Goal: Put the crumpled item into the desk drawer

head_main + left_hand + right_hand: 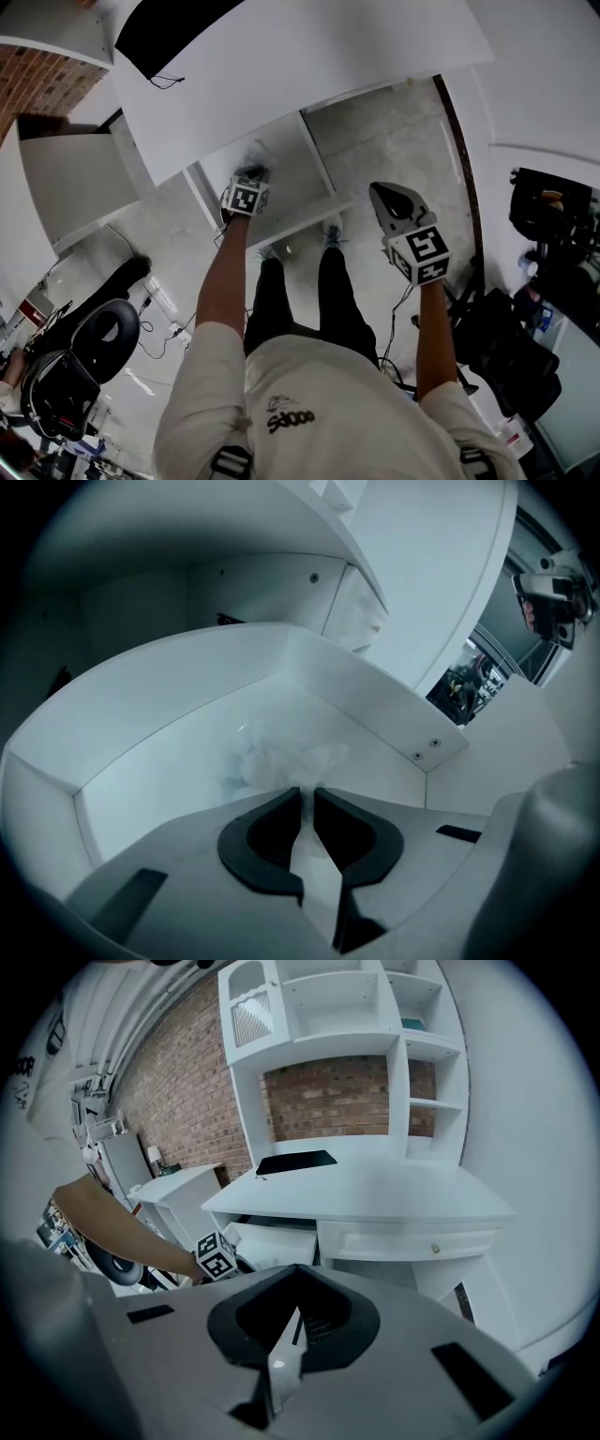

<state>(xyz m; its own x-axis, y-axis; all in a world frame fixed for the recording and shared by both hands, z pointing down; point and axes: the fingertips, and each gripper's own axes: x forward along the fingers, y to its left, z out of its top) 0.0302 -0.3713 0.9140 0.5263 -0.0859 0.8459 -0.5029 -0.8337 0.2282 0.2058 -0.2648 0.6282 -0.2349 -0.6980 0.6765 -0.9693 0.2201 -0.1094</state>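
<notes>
The crumpled item lies in the drawer.
The drawer sits under the desk, centre frame; left claw just before the item.

The head view looks steeply down on the desk. The left gripper view sits close inside its drawer. The right gripper view, farther back, shares both.

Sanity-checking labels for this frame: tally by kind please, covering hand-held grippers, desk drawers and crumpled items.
Hand-held grippers: 2, the left hand-held gripper and the right hand-held gripper
Desk drawers: 2, the open drawer and the shut drawer
Crumpled item: 1, in the open drawer
Total: 5
</notes>
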